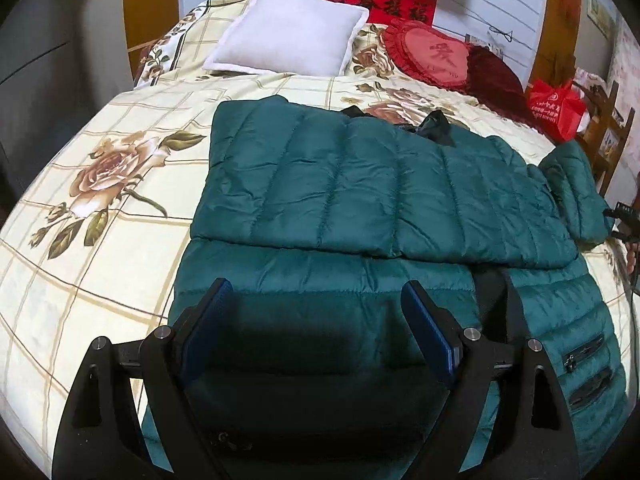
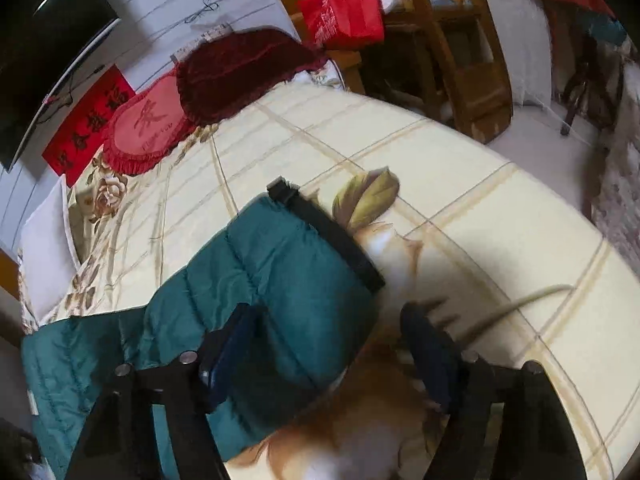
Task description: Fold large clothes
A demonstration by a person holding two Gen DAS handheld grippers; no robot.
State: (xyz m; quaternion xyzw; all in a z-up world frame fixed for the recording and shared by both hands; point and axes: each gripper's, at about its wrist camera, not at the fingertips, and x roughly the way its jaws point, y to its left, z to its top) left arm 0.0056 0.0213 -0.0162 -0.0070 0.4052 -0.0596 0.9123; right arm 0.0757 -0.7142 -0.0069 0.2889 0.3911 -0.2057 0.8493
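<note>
1. Teal puffer jacket lies spread on the bed, one panel already folded across; sleeve with black cuff sticks out on the right.
2. Left tool wide, hovering over the near hem, holding nothing.
3. Right tool wide, straddling the sleeve edge, not clamped.
4. Likely light, puffy, slick, springs back; pinch at cuff or seam.
5. White pillow, red heart cushion, red bag lie well apart; nothing blocks.
</note>
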